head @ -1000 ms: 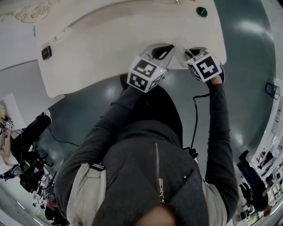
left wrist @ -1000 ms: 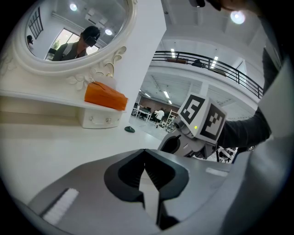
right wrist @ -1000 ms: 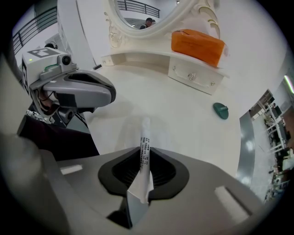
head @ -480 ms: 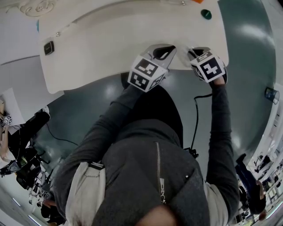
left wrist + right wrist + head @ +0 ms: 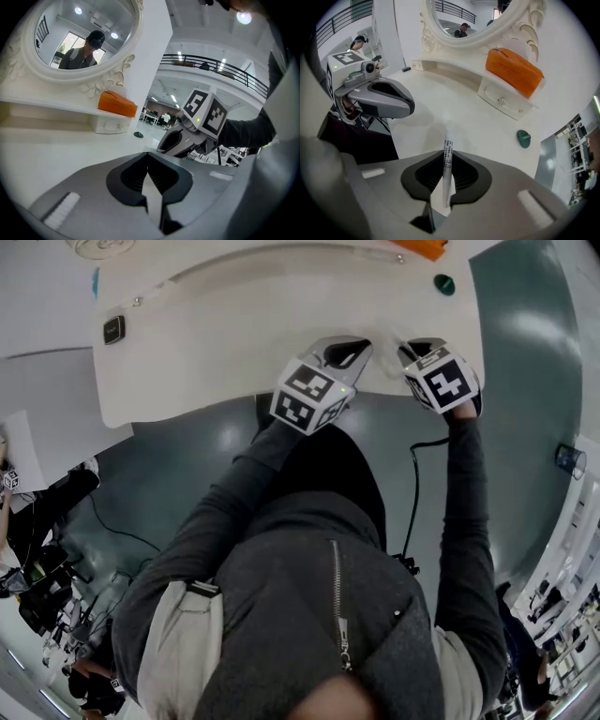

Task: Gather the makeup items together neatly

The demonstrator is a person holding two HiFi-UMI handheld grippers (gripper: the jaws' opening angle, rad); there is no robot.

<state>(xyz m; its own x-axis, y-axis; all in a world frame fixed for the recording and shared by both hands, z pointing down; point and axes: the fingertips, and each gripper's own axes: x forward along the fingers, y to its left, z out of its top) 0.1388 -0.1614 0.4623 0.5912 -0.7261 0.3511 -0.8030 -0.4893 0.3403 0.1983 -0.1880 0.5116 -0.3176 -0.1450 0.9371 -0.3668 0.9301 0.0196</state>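
My right gripper [image 5: 447, 174] is shut on a thin white stick with printed lettering [image 5: 448, 161]; it stands up between the pads and points at the white vanity table [image 5: 454, 108]. In the head view the right gripper [image 5: 410, 351] is at the table's front edge, right of my left gripper [image 5: 361, 341]. The left gripper [image 5: 149, 161] is shut with nothing between its pads and hovers low over the tabletop [image 5: 56, 150]. A small dark green item [image 5: 523, 138] lies to the right, also seen as the green item [image 5: 443, 283]. A small black item [image 5: 113, 329] lies far left.
An orange box [image 5: 513, 70] rests on a white shelf with small drawers [image 5: 504, 101] under an ornate oval mirror [image 5: 79, 37]. The person's dark sleeves and torso [image 5: 319, 549] fill the near side. Green floor [image 5: 525, 381] lies right of the table.
The head view has drifted, so the table's items sit lower in the picture. Both grippers stay at the table's front edge with hardly any visible shift.
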